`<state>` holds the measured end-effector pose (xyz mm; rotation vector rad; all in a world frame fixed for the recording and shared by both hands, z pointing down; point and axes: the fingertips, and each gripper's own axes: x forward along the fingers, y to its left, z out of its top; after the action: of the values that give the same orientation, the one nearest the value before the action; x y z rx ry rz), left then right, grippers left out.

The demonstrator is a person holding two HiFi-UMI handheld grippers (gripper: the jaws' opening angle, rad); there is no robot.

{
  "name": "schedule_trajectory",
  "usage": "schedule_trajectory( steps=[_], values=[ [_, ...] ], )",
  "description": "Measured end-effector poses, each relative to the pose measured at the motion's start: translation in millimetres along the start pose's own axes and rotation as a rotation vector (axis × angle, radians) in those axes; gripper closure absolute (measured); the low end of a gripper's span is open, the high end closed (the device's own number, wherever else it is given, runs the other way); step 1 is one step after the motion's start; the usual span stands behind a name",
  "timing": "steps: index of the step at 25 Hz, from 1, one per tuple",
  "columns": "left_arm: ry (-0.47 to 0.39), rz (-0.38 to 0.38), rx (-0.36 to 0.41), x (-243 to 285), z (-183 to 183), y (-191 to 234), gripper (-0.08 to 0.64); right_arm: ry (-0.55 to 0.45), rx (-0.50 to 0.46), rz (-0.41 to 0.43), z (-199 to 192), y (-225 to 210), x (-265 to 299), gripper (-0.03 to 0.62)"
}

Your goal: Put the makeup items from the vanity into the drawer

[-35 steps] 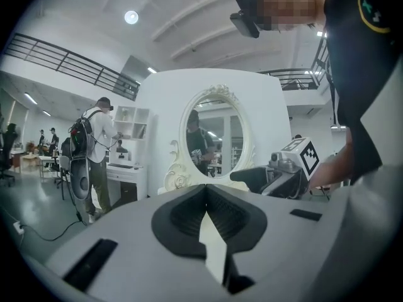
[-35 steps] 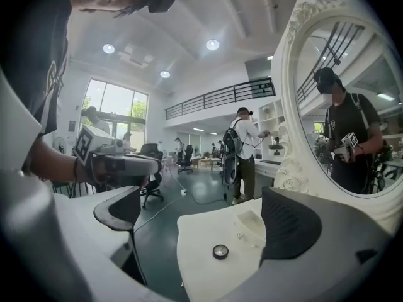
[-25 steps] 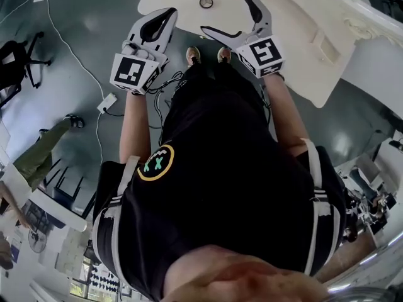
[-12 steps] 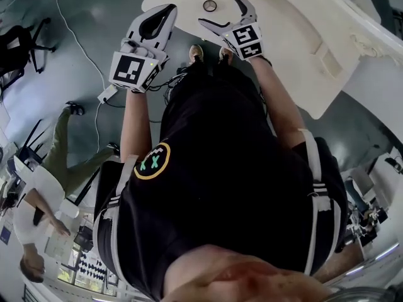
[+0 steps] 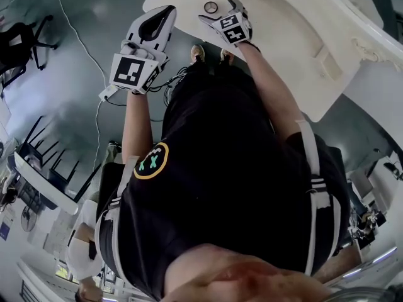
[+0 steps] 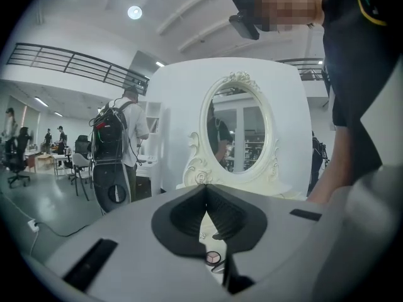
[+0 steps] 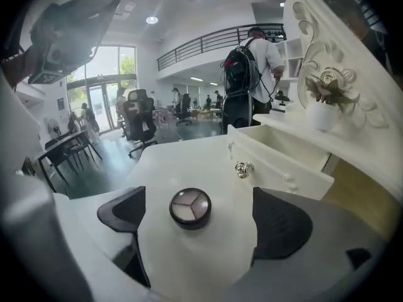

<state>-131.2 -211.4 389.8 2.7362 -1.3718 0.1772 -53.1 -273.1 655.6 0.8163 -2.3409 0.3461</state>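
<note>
A round black makeup compact (image 7: 190, 207) with a three-part pan lies on the white vanity top (image 5: 283, 36), near its front edge. My right gripper (image 7: 201, 216) is lowered around it, jaws wide and closing, with the compact between the pads and touching neither. The head view shows the same compact (image 5: 210, 7) just ahead of the right gripper (image 5: 217, 9). An open white drawer (image 7: 283, 159) with a metal knob (image 7: 244, 168) stands right of the compact. My left gripper (image 5: 169, 11) hangs shut and empty off the vanity's left edge; its tips (image 6: 206, 187) meet.
An ornate oval mirror (image 6: 238, 128) rises at the back of the vanity, with a small potted plant (image 7: 322, 115) on the shelf. A person with a backpack (image 7: 249, 68) stands beyond the table. Office chairs (image 7: 141, 124) and cables lie on the floor to the left.
My right gripper has moved forward over the vanity and come down around the compact. The left gripper has barely moved.
</note>
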Motion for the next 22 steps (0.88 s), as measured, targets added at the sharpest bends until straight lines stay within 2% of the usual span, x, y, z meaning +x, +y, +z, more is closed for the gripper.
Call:
schedule_trajectory(
  steps=[5,6,12,19,22],
  values=[
    [0.001,0.010,-0.002,5,-3,0,0.541,0.057,-0.020,-0.004,-19,-8,11,0.051],
    [-0.001,0.015,-0.004,5,-2,1,0.541,0.064,-0.038,-0.009,-20,-9,11,0.071],
    [0.001,0.023,-0.005,3,-1,2,0.541,0.078,-0.061,-0.010,-19,-5,11,0.088],
    [-0.001,0.018,-0.005,5,-2,0,0.541,0.096,-0.147,0.098,-16,13,13,0.238],
    [-0.001,0.018,-0.004,4,-1,1,0.541,0.096,-0.205,0.139,-14,26,12,0.354]
  ],
)
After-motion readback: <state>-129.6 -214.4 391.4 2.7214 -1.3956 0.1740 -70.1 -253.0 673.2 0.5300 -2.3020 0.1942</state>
